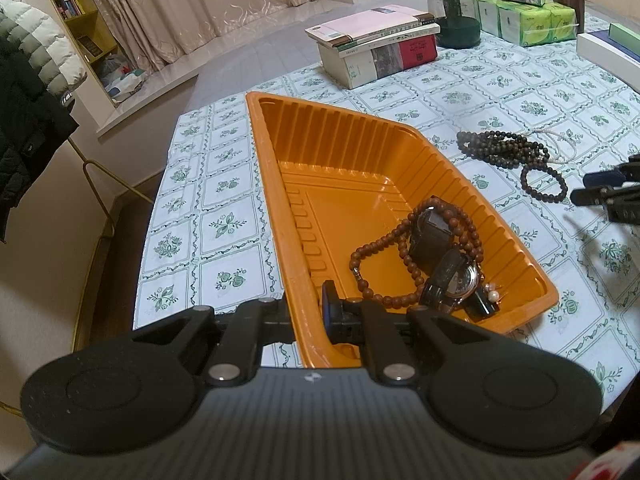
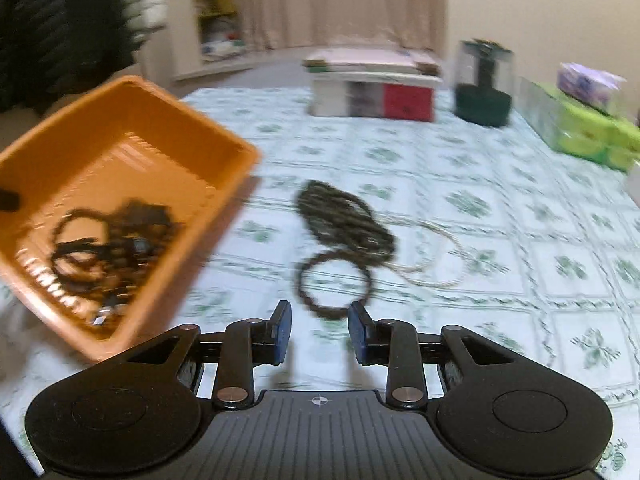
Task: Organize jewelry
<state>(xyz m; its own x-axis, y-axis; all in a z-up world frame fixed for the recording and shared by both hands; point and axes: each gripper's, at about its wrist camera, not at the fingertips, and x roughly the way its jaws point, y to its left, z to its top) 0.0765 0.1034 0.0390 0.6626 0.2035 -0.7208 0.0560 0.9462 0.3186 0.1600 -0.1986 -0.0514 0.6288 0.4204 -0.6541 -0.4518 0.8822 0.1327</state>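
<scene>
An orange plastic tray sits on the flowered tablecloth. It holds a brown bead necklace, watches and a small pearl piece. My left gripper is shut on the tray's near rim. In the right wrist view the tray is at the left and looks tilted; the frame is blurred. A pile of dark bead strands, a small dark bead bracelet and a pale cord lie on the cloth. My right gripper is open and empty just short of the bracelet. The bracelet also shows in the left wrist view.
A stack of books, a dark green jar, green tissue packs and a white box stand along the table's far side. A jacket on a stand hangs left of the table edge.
</scene>
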